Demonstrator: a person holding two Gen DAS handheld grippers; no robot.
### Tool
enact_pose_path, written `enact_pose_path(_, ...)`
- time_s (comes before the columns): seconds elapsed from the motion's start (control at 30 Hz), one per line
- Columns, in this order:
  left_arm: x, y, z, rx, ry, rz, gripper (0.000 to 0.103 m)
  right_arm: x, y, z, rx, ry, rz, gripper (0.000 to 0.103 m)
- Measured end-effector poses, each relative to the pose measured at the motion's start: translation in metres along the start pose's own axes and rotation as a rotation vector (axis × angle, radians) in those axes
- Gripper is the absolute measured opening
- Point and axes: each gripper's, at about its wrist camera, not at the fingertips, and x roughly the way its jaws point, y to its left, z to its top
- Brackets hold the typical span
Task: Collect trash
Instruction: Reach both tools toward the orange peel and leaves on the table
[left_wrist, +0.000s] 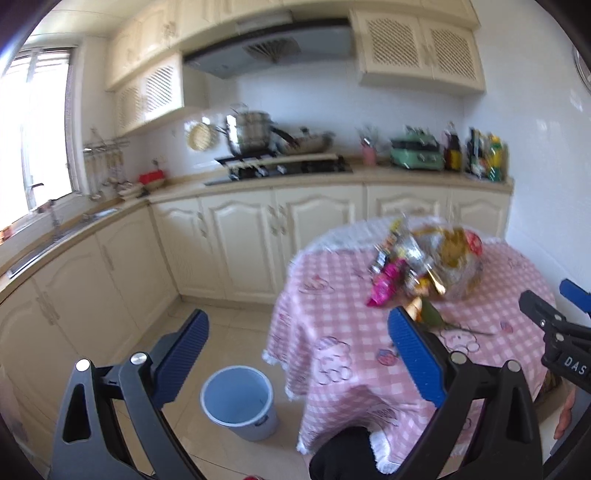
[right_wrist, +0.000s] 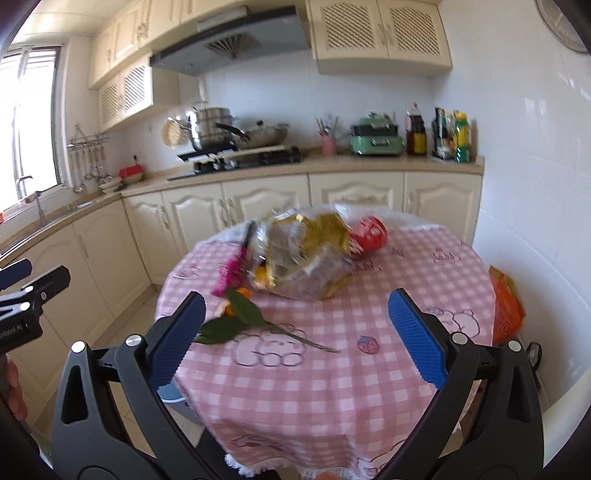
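A heap of trash sits on the round table with the pink checked cloth (right_wrist: 332, 369): crumpled clear and gold wrappers (right_wrist: 306, 254), a red paper cup (right_wrist: 369, 234) on its side, a pink wrapper (right_wrist: 231, 275), orange peel (right_wrist: 231, 308) and a green leafy stem (right_wrist: 243, 319). A pale blue bin (left_wrist: 238, 402) stands open on the floor left of the table. My left gripper (left_wrist: 295, 350) is open above the bin and the table edge. My right gripper (right_wrist: 295, 332) is open over the near part of the table, short of the heap. Nothing is between either pair of fingers.
Cream kitchen cabinets and a counter (right_wrist: 332, 164) with a stove, pots, bottles and a green appliance run behind the table. A sink (left_wrist: 55, 236) lies under the window at left. An orange bag (right_wrist: 506, 310) sits right of the table by the white wall.
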Motion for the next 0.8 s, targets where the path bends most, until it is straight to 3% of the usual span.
enact_pose_path(0.17, 0.047, -0.030, -0.004, 0.016, 0.119, -0.173, 0.096, 0.024, -0.025, -0.008, 0.035, 0.048, -0.039, 0.097)
enact_pose_path(0.37, 0.098, -0.074, -0.008, 0.097, 0.184, -0.223, 0.095, 0.050, -0.049, -0.017, 0.064, 0.101, -0.079, 0.097)
enact_pose_path(0.5, 0.121, -0.081, -0.011, 0.112, 0.228, -0.248, 0.094, 0.067, -0.054, -0.020, 0.049, 0.143, -0.075, 0.097)
enact_pose_path(0.6, 0.132, -0.074, -0.014, 0.106, 0.261, -0.250, 0.078, 0.083, -0.041, -0.020, -0.018, 0.187, -0.031, 0.097)
enact_pose_path(0.8, 0.125, -0.048, -0.021, 0.045, 0.271, -0.260, 0.077, 0.120, 0.004, -0.019, -0.192, 0.257, 0.089, 0.097)
